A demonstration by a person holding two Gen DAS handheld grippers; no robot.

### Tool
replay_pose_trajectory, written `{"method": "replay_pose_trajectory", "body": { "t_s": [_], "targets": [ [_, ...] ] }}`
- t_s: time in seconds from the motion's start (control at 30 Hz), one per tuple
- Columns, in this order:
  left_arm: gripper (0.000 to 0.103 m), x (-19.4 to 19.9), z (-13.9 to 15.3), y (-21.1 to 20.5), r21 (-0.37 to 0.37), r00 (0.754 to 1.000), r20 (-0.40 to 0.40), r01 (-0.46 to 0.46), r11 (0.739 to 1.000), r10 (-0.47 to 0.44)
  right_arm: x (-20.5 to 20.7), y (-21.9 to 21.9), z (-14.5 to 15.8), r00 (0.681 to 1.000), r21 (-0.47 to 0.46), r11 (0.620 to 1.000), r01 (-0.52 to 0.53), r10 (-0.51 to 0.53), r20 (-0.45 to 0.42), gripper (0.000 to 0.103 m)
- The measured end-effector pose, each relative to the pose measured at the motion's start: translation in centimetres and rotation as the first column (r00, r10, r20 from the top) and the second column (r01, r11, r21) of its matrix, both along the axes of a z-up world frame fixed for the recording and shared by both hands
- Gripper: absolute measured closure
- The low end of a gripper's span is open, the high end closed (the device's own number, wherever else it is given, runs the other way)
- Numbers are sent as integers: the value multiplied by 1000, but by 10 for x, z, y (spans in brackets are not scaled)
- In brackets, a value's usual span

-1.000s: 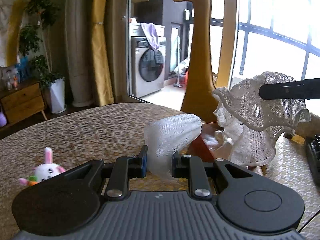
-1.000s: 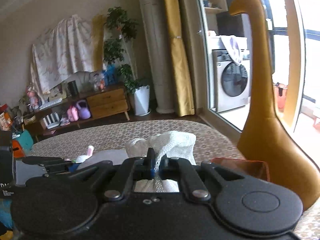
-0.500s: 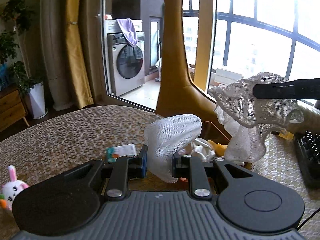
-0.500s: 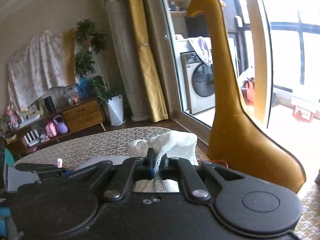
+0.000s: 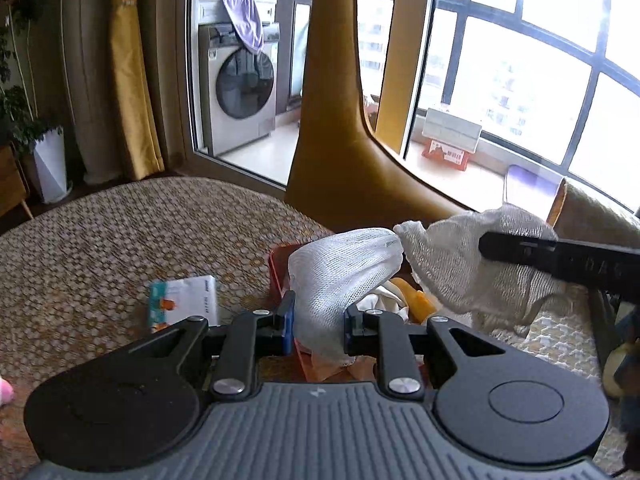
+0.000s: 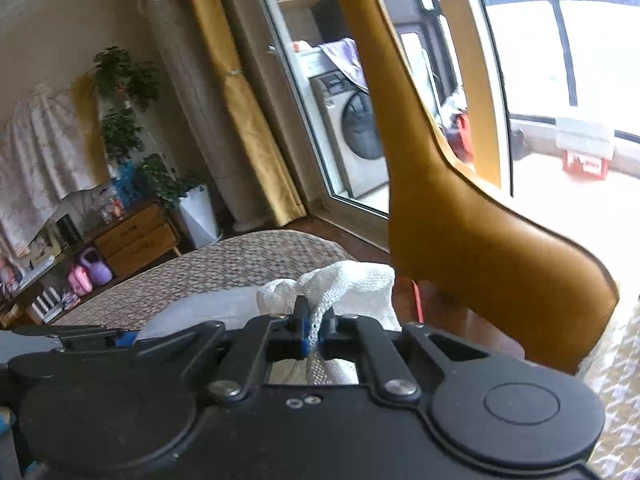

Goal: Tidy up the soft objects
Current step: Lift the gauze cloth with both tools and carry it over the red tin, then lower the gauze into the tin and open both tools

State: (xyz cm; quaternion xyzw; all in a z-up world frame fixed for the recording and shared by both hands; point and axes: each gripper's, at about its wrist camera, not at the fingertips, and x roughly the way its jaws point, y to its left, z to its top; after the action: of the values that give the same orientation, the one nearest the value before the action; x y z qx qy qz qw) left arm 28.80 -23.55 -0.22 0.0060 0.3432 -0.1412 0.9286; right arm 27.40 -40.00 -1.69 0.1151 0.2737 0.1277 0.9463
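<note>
The left gripper (image 5: 318, 322) is clamping a bunched end of the white mesh cloth (image 5: 344, 270) between its blue pads, and the cloth is bulging up and away toward one o'clock in the left wrist view. The jaws are standing only a little apart, filled by the gauze. The right gripper (image 6: 314, 326) is pinching another fold of the same fabric; its jaws are nearly closed, with just a thin strand of net showing between them. In the left view, the right gripper's black finger (image 5: 516, 248) is coming in from three o'clock, wrapped in the looser, coarser-looking part of the cloth.

Judging by how it is draping and crumpling, the cloth is very light, limp and open-weave. It is likely to snag on the pads rather than slip, and it should hold no shape once let go. A bunched fold, as both claws are holding now, looks like the safest place to grip, since a single layer could stretch or tear.

The cloth is hanging just above the orange tray (image 5: 276, 270), which is sitting at twelve o'clock from the left gripper on the woven tablecloth (image 5: 120, 232). Something yellow and white is lying in the tray, too hidden to name.

Counting: two grippers, one mesh cloth as far as I can tell, one tray, one small printed packet (image 5: 182, 300) at ten o'clock, and one tall mustard giraffe figure (image 5: 340, 120) farther back by the window.
</note>
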Motion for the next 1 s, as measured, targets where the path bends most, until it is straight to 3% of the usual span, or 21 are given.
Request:
{"method": "replay_pose_trajectory", "body": {
  "t_s": [0.13,0.27,0.5,0.8,1.0],
  "targets": [
    [82,21,-14,-10,13,1000,-20,-2,1000,2,13,-5,-22,999,24,999,23,-22,-43,98],
    [82,42,-25,-17,20,999,-36,-14,1000,15,21,4,-41,998,-78,997,13,-18,-59,98],
    [82,70,-47,-30,-3,996,-89,11,1000,-11,30,8,-63,994,-113,993,13,-25,-106,97],
    [82,91,-71,-49,16,985,-157,79,997,-75,37,29,-74,990,-207,977,-47,18,-140,95],
    [82,100,-81,-46,13,980,-185,71,997,-67,43,36,-81,987,-224,974,-41,5,-158,94]
  ]
}}
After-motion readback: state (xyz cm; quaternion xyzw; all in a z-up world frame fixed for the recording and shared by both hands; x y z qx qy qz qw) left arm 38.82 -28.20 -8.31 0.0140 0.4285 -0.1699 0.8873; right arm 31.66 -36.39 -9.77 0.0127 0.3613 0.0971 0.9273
